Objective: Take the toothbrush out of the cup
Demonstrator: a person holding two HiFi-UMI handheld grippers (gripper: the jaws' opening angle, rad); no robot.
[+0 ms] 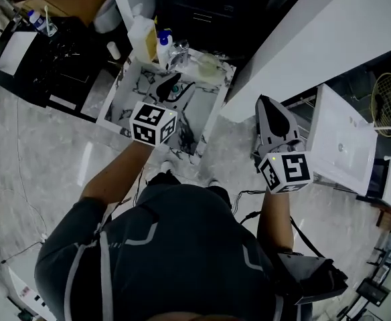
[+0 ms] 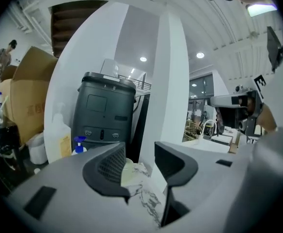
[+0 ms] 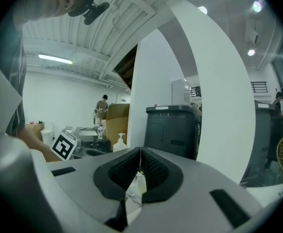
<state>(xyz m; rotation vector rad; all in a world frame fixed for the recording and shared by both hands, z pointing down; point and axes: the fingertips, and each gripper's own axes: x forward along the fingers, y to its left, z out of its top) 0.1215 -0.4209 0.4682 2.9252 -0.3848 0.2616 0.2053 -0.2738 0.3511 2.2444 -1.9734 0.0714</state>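
Observation:
A small marble-topped counter (image 1: 207, 110) lies ahead of me. At its far edge stand a white pump bottle (image 1: 142, 39), a blue-capped spray bottle (image 1: 163, 43) and a clear cup-like thing (image 1: 179, 53); I cannot make out a toothbrush. My left gripper (image 1: 171, 87) hovers over the counter's middle. In the left gripper view the left gripper (image 2: 139, 152) is open with nothing between its fingers. My right gripper (image 1: 269, 105) hangs right of the counter by a white beam. In its own view the right gripper (image 3: 140, 152) is shut on nothing.
A pale dish (image 1: 205, 65) sits on the counter's far right. A black bin (image 2: 105, 113) and a white pillar (image 2: 173, 81) stand behind the counter. A white basin unit (image 1: 343, 146) is to the right and a black table (image 1: 48, 62) to the left. Cardboard boxes (image 2: 27, 101) stand far left.

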